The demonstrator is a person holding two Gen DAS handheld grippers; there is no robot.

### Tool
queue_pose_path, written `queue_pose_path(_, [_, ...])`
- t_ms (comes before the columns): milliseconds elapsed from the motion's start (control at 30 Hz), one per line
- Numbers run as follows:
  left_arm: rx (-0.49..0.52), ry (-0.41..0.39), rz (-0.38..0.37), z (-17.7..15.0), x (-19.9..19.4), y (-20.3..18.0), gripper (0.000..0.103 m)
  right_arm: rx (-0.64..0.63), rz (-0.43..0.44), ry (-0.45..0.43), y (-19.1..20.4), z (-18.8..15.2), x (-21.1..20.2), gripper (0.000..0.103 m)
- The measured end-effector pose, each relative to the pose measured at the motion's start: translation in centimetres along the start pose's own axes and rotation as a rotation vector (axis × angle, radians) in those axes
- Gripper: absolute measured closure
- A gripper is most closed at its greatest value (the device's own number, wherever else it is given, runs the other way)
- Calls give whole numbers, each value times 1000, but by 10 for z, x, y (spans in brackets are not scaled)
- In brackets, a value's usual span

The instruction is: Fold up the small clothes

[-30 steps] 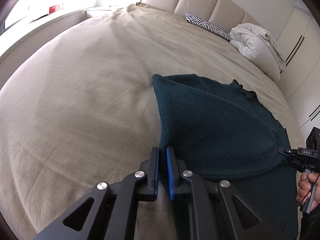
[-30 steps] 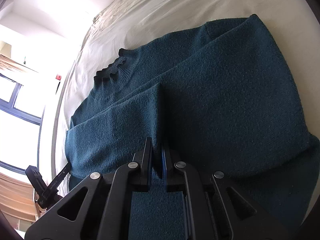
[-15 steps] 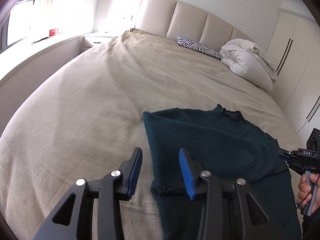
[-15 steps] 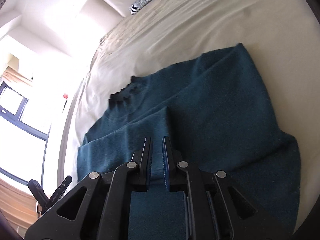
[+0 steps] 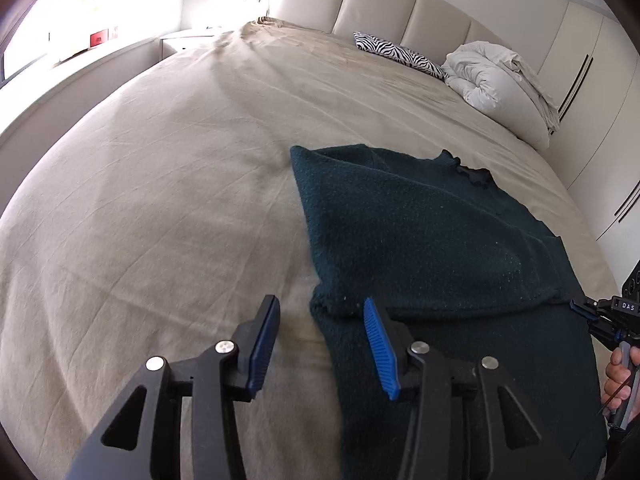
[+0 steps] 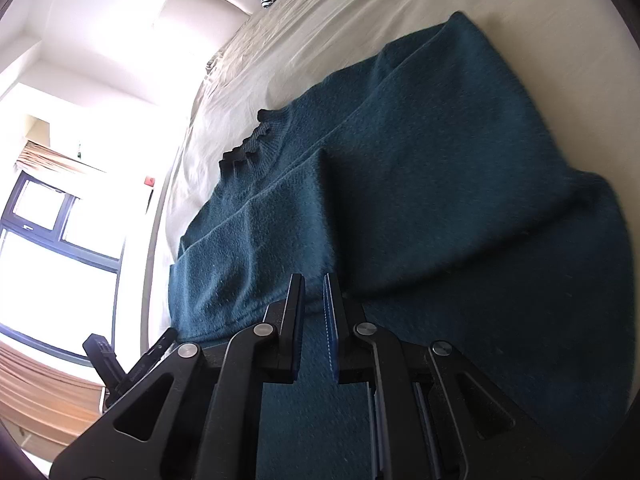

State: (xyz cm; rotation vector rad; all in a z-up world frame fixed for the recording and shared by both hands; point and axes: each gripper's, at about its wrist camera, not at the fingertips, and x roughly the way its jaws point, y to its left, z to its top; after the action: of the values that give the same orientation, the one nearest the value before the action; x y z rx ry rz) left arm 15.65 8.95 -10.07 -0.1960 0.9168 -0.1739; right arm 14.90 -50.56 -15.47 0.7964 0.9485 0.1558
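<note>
A dark teal knit sweater lies on the beige bed, its upper part folded over its lower part. My left gripper is open and empty, just above the folded edge at the sweater's left side. In the right wrist view the sweater fills the middle, its collar toward the upper left. My right gripper has its jaws a narrow gap apart, pinching the sweater's folded edge. The right gripper also shows at the right edge of the left wrist view.
A zebra-print pillow and a white bundled duvet lie by the padded headboard. Wardrobe doors stand at the right. A window lies beyond the bed's far side.
My left gripper opened, let go of the sweater's edge and drew back. The right gripper stayed nearly shut on the fold and pulled back slightly.
</note>
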Motion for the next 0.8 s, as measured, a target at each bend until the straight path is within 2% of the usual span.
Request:
queue_pose_path(67, [-2,-22,-14,-14,-22,0,53,-3,-8,-22,-6,-13,-23,93])
queue_pose_path(133, [-12,-40,-29,-30,-44,-1,39,5,-7,-50,-13,-28,-46,93])
queue_pose_path(200, [-6,-51,-45,-46,-64,-6,31,20,-10,-77,-23,-45,-70,92])
queue_pose_path(233, [-11,-52,-44,-55,-72,-6,23,25,-13,-88,-26,-54,-80,89])
queue_pose_path(300, [-23,-39,-59,-70,-84,-9,15,29,-25,-112,-34,-72,-99,80])
queue_pose_path(433, [-29,-6,-83,-99,-103,-12,15,55,-32,-134,-47,-103,-129,60])
queue_pose_path(667, [-104,62,-129,-139,-129,1,15,41,-49,-155,-62,-139,-176,60])
queue_pose_path(800, [-154,127,-174,-167,-136,7,16,55,-72,-131,-72,-150,-182,60])
